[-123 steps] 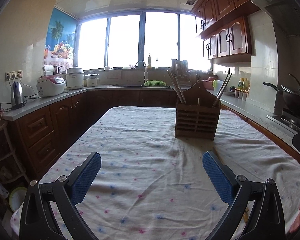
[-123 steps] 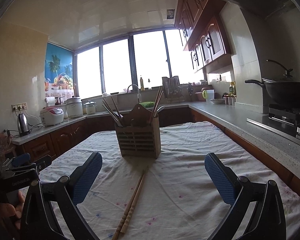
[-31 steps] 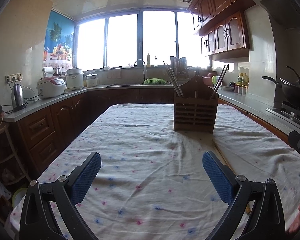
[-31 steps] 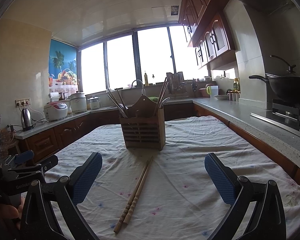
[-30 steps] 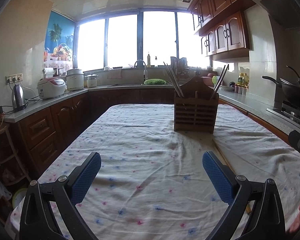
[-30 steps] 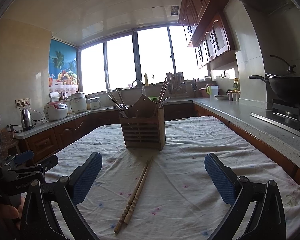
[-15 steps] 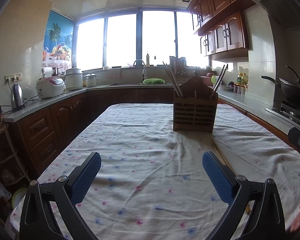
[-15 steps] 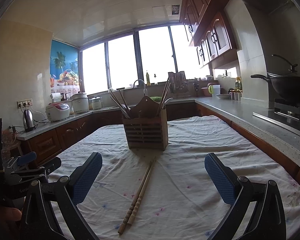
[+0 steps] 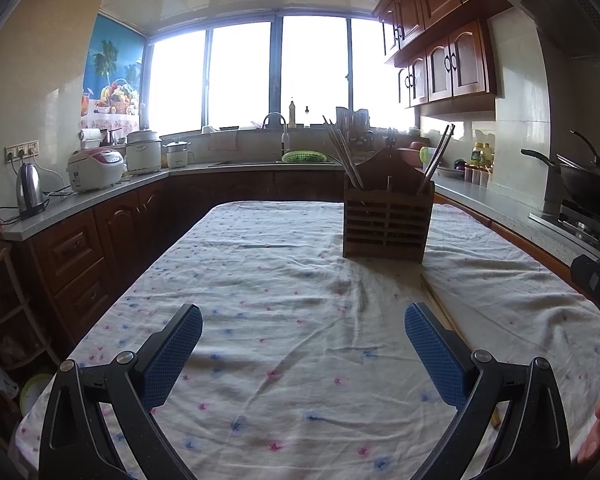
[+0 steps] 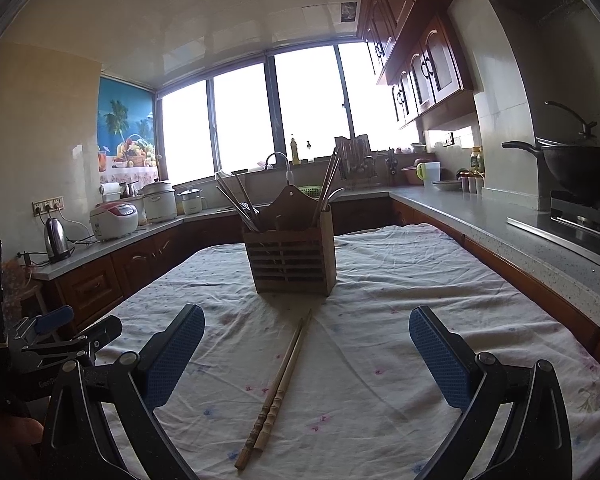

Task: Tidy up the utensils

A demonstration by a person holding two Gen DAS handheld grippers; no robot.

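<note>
Left gripper (image 9: 303,326): jaws wide apart, nothing between pads, hovers over tablecloth (image 9: 284,320). Right gripper (image 10: 306,326): jaws wide apart, holds nothing, above cloth.

Wooden utensil holder (image 10: 293,258): upright on tablecloth, ahead of both grippers; chopsticks and other utensils stand tilted in left and right compartments.

Loose chopstick pair (image 10: 278,386): flat on cloth, side by side and touching, near ends toward right gripper, far tips just short of holder base. In left view, pair partly hidden behind right finger (image 9: 434,356).

Wok (image 10: 580,168) sits on stove at right counter.
</note>
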